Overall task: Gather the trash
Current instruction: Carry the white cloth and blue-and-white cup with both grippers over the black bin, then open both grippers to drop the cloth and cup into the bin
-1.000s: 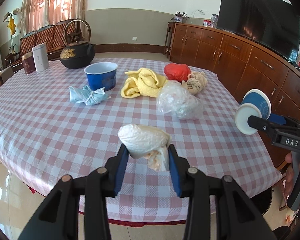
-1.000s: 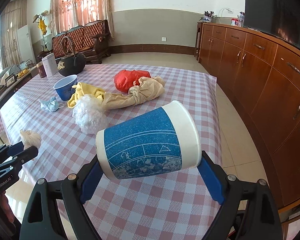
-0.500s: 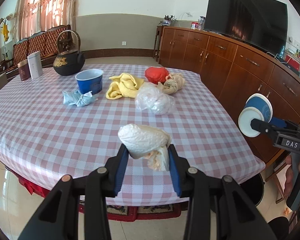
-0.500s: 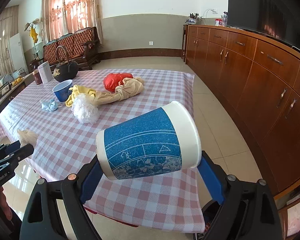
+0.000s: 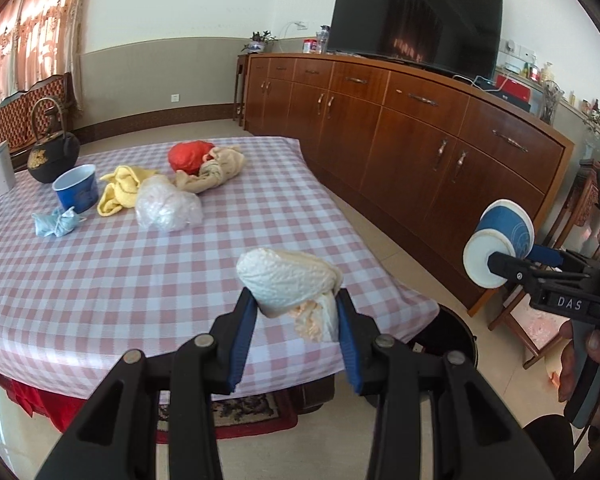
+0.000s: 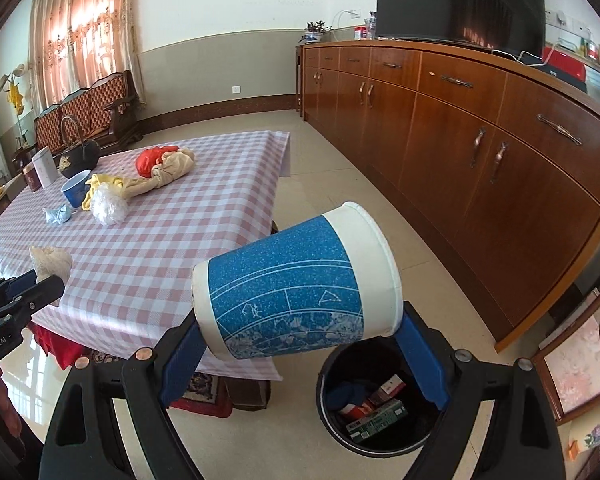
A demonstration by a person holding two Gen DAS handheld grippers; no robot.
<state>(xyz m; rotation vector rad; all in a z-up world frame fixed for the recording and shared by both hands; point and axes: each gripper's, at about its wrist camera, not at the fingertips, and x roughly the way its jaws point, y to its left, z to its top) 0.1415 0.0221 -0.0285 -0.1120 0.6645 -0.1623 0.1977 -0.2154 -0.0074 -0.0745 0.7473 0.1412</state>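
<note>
My left gripper (image 5: 296,312) is shut on a crumpled white paper wad (image 5: 288,280), held over the near corner of the checked table (image 5: 148,272). In the right wrist view that wad (image 6: 51,262) shows at the left edge. My right gripper (image 6: 300,340) is shut on a blue and white paper cup (image 6: 296,288) lying sideways between its pads, off the table and just above and left of a black trash bin (image 6: 380,396) on the floor. The cup (image 5: 498,236) also appears at the right of the left wrist view, with the bin (image 5: 448,344) partly hidden behind the table corner.
On the table lie a clear plastic bag (image 5: 166,206), a yellow cloth (image 5: 120,190), a red bag (image 5: 190,156), a beige cloth (image 5: 216,170), a blue cup (image 5: 77,192), a pale blue wad (image 5: 56,222) and a black teapot (image 5: 52,152). A long wooden sideboard (image 6: 480,152) runs along the right wall.
Both grippers have drawn back and swung right, off the table toward its corner. The trash bin on the floor has come into view below the cup. Both grips are unchanged.
</note>
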